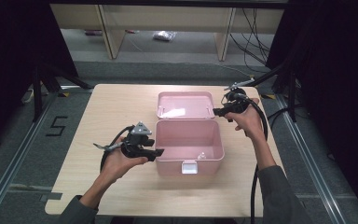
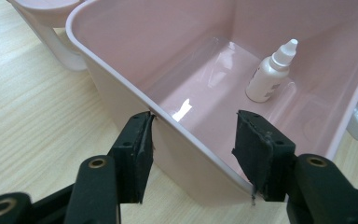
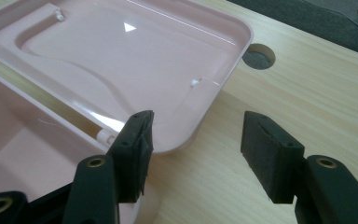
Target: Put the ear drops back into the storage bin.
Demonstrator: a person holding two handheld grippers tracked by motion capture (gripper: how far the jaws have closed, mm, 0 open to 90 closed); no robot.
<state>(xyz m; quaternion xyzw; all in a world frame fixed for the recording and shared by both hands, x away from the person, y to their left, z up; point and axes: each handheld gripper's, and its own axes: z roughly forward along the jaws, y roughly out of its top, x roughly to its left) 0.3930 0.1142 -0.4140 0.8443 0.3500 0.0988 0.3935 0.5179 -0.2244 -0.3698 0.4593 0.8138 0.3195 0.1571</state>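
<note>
A pink plastic box point(image 1: 189, 140) stands open in the middle of the wooden table, its lid point(image 1: 185, 104) laid back flat behind it. A small white dropper bottle point(image 2: 271, 72) stands upright inside, near the front right corner point(image 1: 202, 156). My left gripper point(image 1: 156, 153) is open at the box's left front corner, its jaws straddling the left wall point(image 2: 186, 135). My right gripper point(image 1: 216, 111) is open at the lid's right near corner point(image 3: 186, 135), one jaw over the lid, the other over bare table.
The box has a white latch point(image 1: 189, 166) on its front wall. A round hole point(image 3: 258, 56) in the table lies just past the lid's corner. Bare wooden table point(image 1: 116, 112) lies left and right of the box. Floor and shelving legs lie beyond the far edge.
</note>
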